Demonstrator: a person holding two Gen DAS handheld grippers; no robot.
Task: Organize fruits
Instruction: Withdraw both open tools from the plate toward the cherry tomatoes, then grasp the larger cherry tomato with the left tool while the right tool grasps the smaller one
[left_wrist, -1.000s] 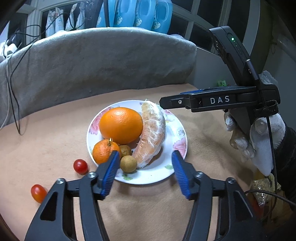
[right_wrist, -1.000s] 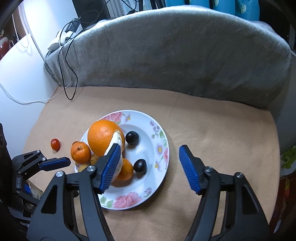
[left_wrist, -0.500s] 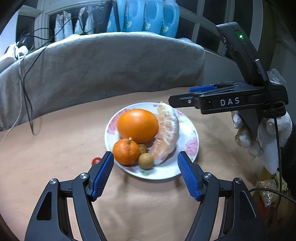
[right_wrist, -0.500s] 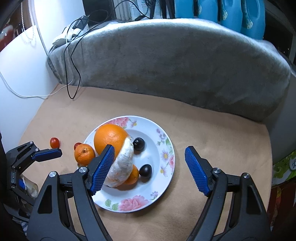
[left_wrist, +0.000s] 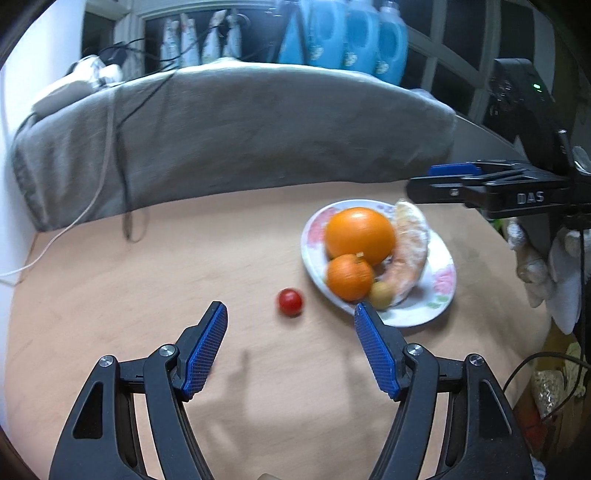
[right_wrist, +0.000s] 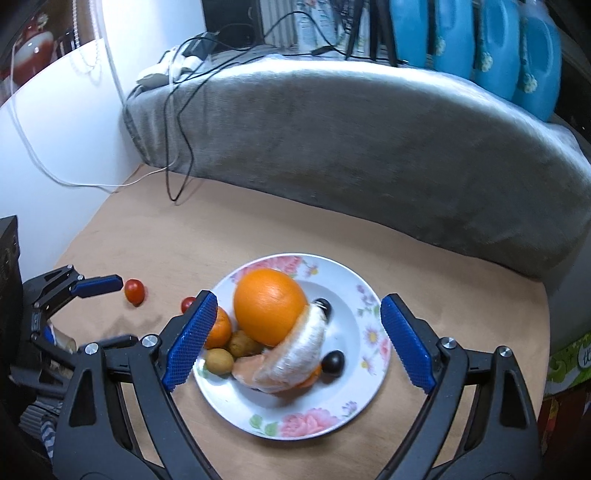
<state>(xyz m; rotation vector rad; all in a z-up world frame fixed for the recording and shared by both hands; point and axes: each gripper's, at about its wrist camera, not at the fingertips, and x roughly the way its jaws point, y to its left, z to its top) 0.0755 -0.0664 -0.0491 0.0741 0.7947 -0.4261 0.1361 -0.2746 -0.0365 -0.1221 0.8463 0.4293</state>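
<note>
At lower centre we hold the left gripper spread wide, lined up on the loose cherry tomato; the right gripper, likewise spread, waits above the plate.

The left gripper is held low and level, its two blue-padded fingers spread wide with nothing between them. The right gripper is likewise wide apart and empty, tilted downward. In the left view it shows side-on at the right edge, gripped by what seems to be a white-gloved hand, though that edge is distorted.
</note>
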